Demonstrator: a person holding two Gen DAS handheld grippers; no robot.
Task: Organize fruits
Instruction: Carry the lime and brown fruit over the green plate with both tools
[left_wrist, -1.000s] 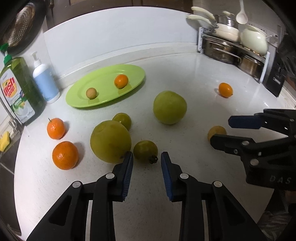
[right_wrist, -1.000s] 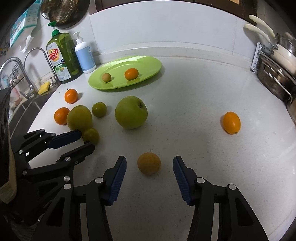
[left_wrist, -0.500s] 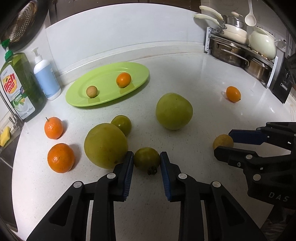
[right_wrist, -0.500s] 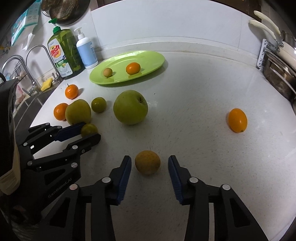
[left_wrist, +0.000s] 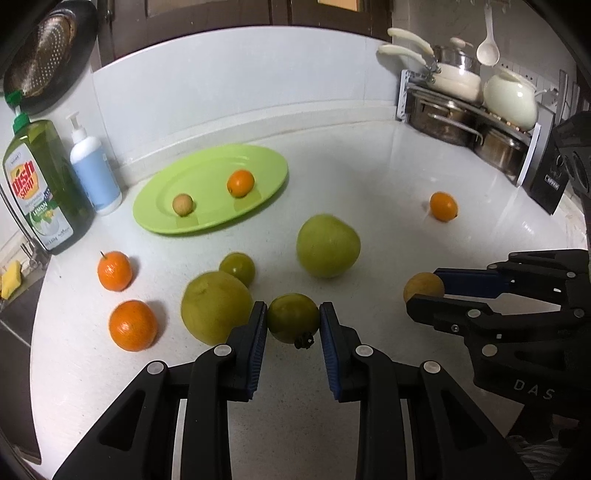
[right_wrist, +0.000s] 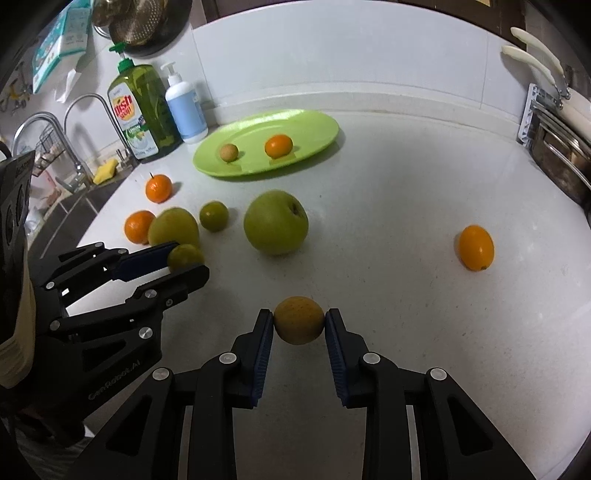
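My left gripper (left_wrist: 293, 317) is shut on a small green fruit (left_wrist: 293, 316) with a dark stem, low over the white counter. My right gripper (right_wrist: 299, 321) is shut on a small yellow-brown fruit (right_wrist: 299, 319); it also shows in the left wrist view (left_wrist: 423, 286). A green plate (left_wrist: 207, 173) at the back left holds a small orange (left_wrist: 240, 182) and a small tan fruit (left_wrist: 182, 204). Loose on the counter lie two big green fruits (left_wrist: 328, 246) (left_wrist: 213, 306), another small green fruit (left_wrist: 237, 266), two oranges (left_wrist: 114, 270) (left_wrist: 132, 325) and an oval orange fruit (left_wrist: 443, 206).
A green dish soap bottle (left_wrist: 40, 184) and a blue pump bottle (left_wrist: 94, 166) stand left of the plate. A rack of pots (left_wrist: 465, 122) fills the back right corner. A sink with taps (right_wrist: 55, 147) lies past the counter's left edge.
Both grippers have closed: the left one on the small green fruit, the right one on the yellow-brown fruit. Both have moved slightly forward.
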